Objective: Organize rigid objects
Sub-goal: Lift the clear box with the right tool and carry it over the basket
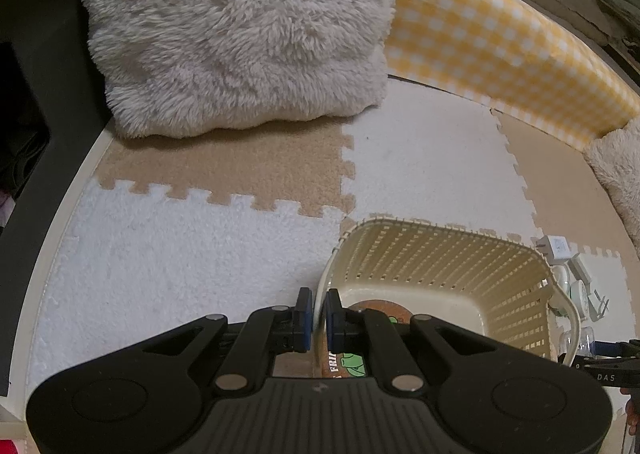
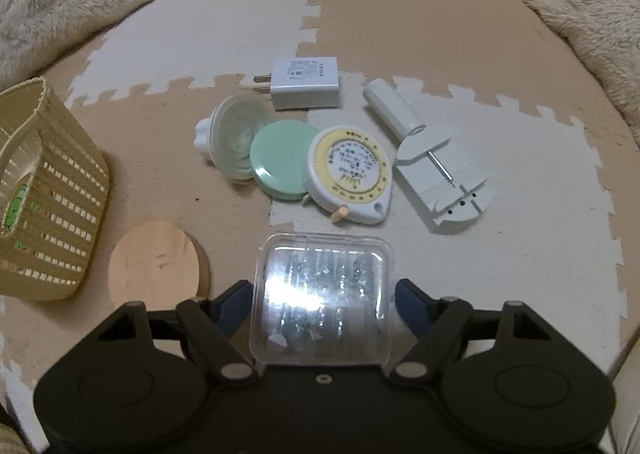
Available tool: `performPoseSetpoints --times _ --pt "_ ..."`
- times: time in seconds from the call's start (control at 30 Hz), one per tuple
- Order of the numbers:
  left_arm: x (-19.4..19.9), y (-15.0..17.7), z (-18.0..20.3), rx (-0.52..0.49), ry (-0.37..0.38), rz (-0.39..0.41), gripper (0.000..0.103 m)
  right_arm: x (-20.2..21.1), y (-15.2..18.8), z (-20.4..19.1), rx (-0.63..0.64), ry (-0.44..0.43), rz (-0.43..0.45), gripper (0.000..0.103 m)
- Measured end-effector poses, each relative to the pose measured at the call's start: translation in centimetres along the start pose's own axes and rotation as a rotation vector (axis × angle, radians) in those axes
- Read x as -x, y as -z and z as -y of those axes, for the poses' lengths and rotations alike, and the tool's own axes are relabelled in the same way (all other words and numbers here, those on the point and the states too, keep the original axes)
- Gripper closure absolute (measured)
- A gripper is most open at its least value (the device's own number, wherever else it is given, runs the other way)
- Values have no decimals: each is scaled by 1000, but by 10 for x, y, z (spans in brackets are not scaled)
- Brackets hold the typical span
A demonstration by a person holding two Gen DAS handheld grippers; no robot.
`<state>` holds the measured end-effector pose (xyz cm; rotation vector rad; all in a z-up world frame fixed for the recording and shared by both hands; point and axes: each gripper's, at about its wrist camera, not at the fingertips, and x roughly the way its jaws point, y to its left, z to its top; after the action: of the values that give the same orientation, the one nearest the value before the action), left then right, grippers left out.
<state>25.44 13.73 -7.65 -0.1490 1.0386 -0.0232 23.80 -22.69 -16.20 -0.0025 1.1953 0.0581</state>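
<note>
Between the right gripper's (image 2: 322, 304) fingers, clear plastic case (image 2: 322, 296).

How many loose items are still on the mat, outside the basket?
6: wooden disc by the basket; suction cup, green lid, tape measure clustered centre; charger behind; white tool right.

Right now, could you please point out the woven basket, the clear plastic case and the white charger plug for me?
woven basket (image 1: 436, 254): left wrist view, on its far slatted wall.
clear plastic case (image 2: 320, 294): right wrist view, on the middle of its lid.
white charger plug (image 2: 306, 83): right wrist view, on its labelled top face.
</note>
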Motion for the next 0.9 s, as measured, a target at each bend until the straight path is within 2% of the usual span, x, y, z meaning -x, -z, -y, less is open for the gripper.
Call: performPoseSetpoints --times 0.27,0.5,0.67,0.9 --pt "-1 -1 0 1 4 -4 96 17 0 8 -56 3 35 29" --pt "-1 0 -1 2 4 -3 96 51 -3 -1 -109 -80 139 29" --pt "-1 0 -1 2 5 -3 96 86 -10 -11 -128 -123 254 29" --pt "-1 0 -1 -2 3 -8 96 121 -26 -47 -137 -265 362 29"
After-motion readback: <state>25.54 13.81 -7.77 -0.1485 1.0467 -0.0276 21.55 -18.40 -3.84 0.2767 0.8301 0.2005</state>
